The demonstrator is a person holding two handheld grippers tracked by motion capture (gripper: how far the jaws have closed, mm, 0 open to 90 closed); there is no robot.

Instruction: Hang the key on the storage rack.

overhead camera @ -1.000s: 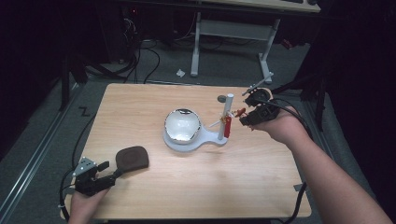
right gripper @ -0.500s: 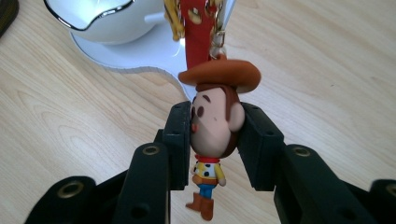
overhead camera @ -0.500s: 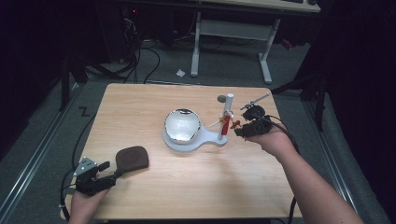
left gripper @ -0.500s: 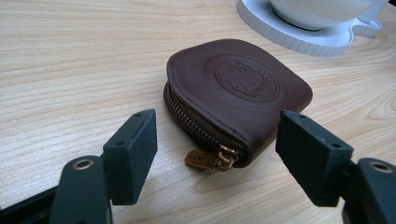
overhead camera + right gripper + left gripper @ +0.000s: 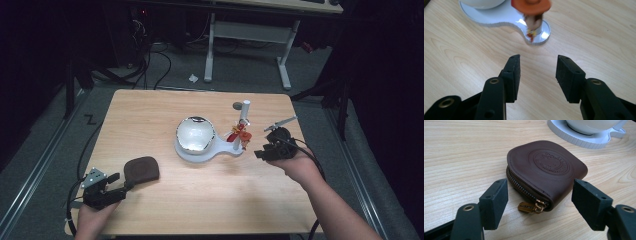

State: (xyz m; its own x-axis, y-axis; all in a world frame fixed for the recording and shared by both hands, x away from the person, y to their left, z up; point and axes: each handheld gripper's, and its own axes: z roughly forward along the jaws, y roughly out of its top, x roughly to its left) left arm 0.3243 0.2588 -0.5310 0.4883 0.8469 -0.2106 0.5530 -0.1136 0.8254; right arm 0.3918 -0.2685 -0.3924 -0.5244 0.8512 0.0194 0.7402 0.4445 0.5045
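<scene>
Left gripper (image 5: 117,186) sat at the near left corner of the table (image 5: 150,105), jaws spread wide and holding nothing; in the left gripper view the brown zip pouch (image 5: 546,172) lay flat on the wood between and just beyond the two pads, not touched by either. Pouch zip looked closed, brass pull (image 5: 530,207) lying on the table toward the gripper. Right gripper (image 5: 261,152) hovered at the right side of the table, jaws partly open, empty; in the right gripper view they pointed at the small round foot of the white stand (image 5: 506,17), near it but apart. On that stand sat a white bowl-like dome (image 5: 195,134), and a red-orange item (image 5: 239,134) hung on the upright post (image 5: 244,111); the item was blurred close up, so what it is cannot be told. Progress judged as early: nothing gripped, nothing lifted, pouch not opened, red-orange item not taken off its post. Left side looked lined up for a grasp on the pouch, right side was at the approach stage toward the post. Remaining, by my read: close on the pouch, take hold at the stand, then whatever handling follows.
</scene>
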